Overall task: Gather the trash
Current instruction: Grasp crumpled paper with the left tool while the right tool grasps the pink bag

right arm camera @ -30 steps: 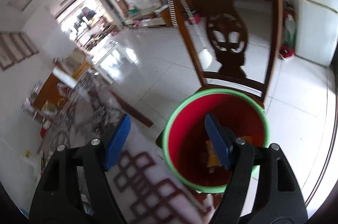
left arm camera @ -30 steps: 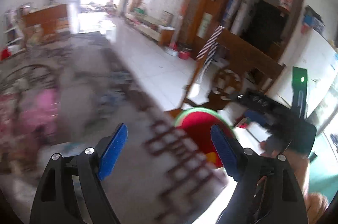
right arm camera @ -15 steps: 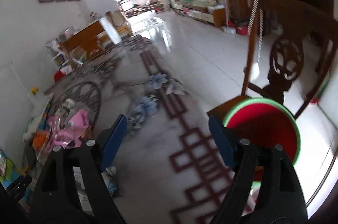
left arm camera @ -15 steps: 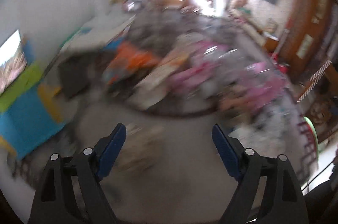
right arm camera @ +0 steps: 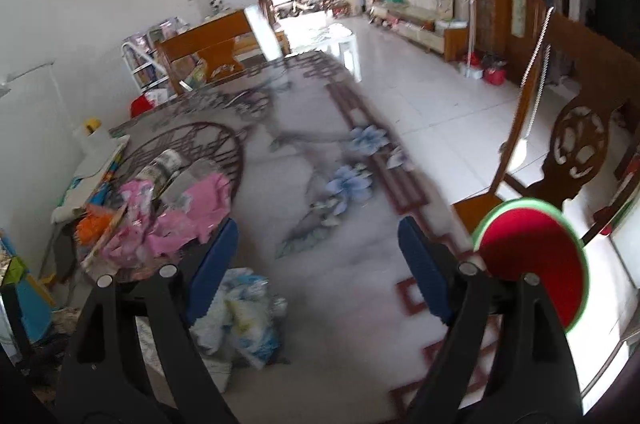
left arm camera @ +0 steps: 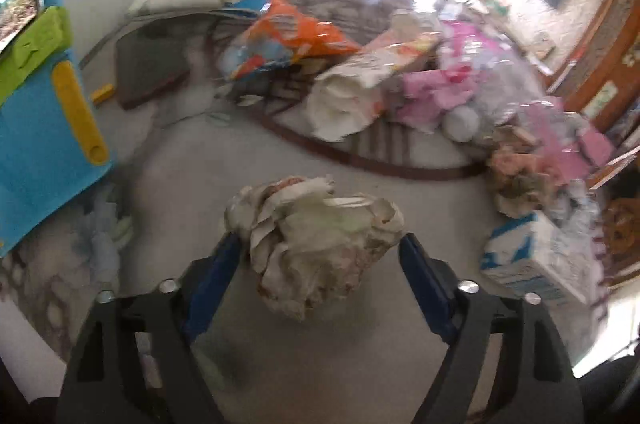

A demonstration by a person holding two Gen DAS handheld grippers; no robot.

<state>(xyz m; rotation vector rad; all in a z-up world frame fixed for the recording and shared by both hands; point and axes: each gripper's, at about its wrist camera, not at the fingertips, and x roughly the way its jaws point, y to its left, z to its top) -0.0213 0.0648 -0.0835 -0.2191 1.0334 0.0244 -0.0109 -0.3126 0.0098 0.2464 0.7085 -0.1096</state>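
Close in, the left tongs (left arm camera: 320, 264) sit low over the patterned worktop (left arm camera: 360, 364), jaws spread wide, a crumpled tissue wad (left arm camera: 316, 244) lying between the blue pads (left arm camera: 212, 276) — whether either pad touches it is unclear. Just right lies a blue-and-white carton (left arm camera: 536, 264); beyond, a heap of pink wrappers (left arm camera: 480, 84) and an orange snack bag (left arm camera: 288, 36). The right tongs (right arm camera: 318, 264) hang wide open, holding nothing, above a crumpled plastic bag (right arm camera: 240, 320). Right of them sits the red green-rimmed bucket (right arm camera: 536, 264) on a wooden chair (right arm camera: 560, 152) — well apart from the wad.
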